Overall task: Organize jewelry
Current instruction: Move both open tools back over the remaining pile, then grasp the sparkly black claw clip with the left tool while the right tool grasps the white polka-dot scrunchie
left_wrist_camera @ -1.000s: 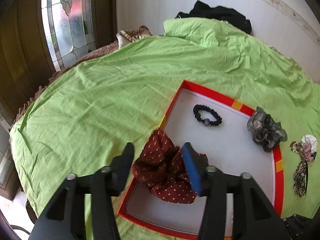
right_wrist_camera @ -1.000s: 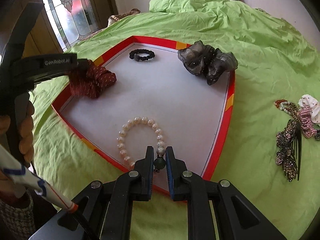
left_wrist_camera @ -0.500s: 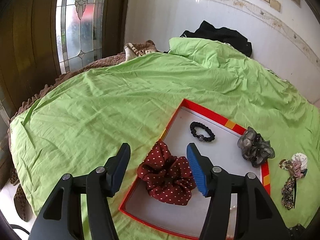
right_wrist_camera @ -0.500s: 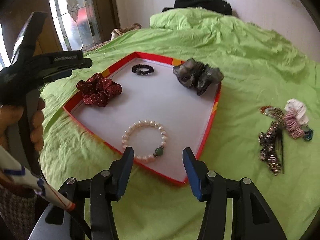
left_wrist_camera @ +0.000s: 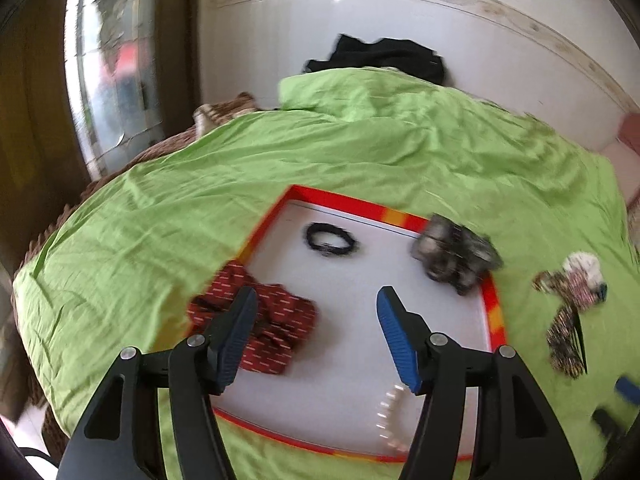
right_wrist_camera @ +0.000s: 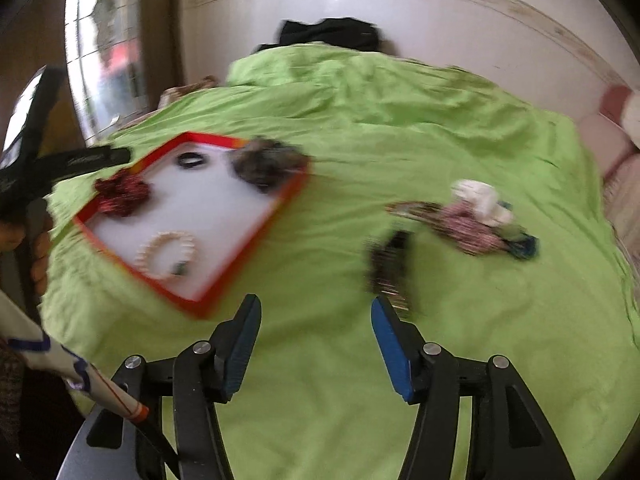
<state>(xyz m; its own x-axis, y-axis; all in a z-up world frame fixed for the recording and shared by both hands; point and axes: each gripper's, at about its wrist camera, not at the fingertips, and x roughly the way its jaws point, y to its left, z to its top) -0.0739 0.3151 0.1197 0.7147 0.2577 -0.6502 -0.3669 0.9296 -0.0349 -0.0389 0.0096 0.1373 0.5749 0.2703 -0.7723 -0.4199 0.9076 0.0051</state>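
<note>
A green-sheeted bed (right_wrist_camera: 360, 140) carries a red-rimmed tray (right_wrist_camera: 256, 240) holding the pearl bracelet (right_wrist_camera: 166, 254). The right gripper (right_wrist_camera: 316, 320) and left gripper (left_wrist_camera: 316, 312) are both opening, with nothing between their jaws.

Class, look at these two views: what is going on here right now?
A person holds a two-finger gripper in each hand over a green bedsheet. The red-rimmed white tray holds a dark red dotted scrunchie, black beaded bracelet, grey scrunchie and pearl bracelet. Both grippers are opening, empty. A pile of beaded accessories lies outside the tray.
</note>
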